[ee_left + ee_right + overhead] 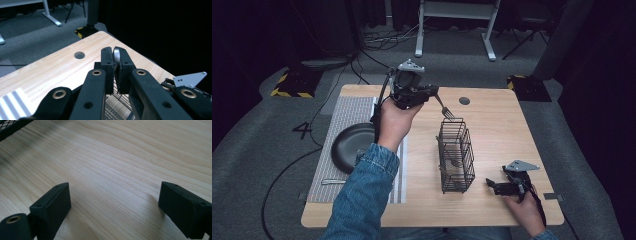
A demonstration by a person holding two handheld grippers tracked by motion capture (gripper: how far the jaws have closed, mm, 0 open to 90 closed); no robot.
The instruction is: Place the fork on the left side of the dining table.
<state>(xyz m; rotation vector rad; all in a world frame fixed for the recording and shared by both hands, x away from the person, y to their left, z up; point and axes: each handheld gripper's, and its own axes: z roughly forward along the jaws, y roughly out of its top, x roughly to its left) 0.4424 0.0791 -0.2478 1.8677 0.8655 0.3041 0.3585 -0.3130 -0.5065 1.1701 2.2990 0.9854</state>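
Observation:
My left gripper (433,92) is raised over the back of the table and is shut on the handle of a metal fork (445,109). The fork slants down, its tines just above the top rim of a black wire cutlery basket (456,155) standing upright mid-table. In the left gripper view the jaws (114,53) pinch the fork's handle end (116,54), with the basket's mesh (117,106) below them. My right gripper (488,184) rests low on the wood to the right of the basket, open and holding nothing; its view (113,192) shows bare tabletop between the jaws.
A dark round pan (352,145) lies on a striped placemat (344,112) at the left, with a piece of cutlery (332,181) on the mat near the front edge. A cable hole (464,100) is at the table's back. The basket's corner (10,126) is near my right gripper.

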